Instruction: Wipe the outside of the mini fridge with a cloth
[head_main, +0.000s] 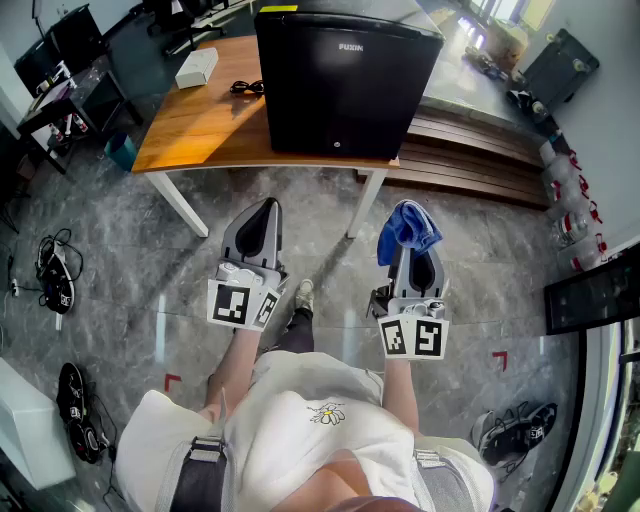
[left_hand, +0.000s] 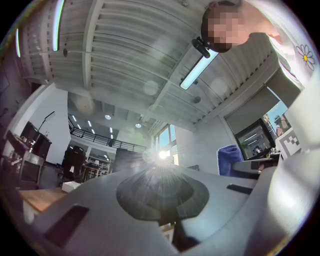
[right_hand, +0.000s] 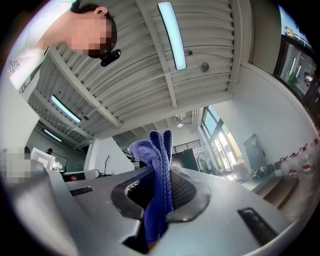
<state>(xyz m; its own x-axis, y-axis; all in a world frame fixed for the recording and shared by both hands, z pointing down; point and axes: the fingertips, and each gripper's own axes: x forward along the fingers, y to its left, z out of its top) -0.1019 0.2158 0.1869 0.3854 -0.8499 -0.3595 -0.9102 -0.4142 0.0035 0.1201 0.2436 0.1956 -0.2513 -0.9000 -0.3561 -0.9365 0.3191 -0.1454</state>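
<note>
The black mini fridge (head_main: 345, 80) stands on the right end of a wooden table (head_main: 200, 130), its door facing me. I stand a step back from it on the floor. My right gripper (head_main: 410, 243) is shut on a bunched blue cloth (head_main: 407, 228), which sticks out past the jaw tips. In the right gripper view the cloth (right_hand: 159, 170) runs up between the closed jaws of that gripper (right_hand: 159, 197). My left gripper (head_main: 265, 207) is held level with it on the left, shut, with nothing in it. Both grippers point up and toward the fridge, well short of it.
On the table lie a white box (head_main: 196, 67) and dark glasses (head_main: 247, 88). Wooden pallets (head_main: 470, 160) lie behind the table at right. Pairs of shoes (head_main: 52, 272) (head_main: 515, 430) sit on the grey stone floor. A small blue bin (head_main: 122, 150) stands left of the table.
</note>
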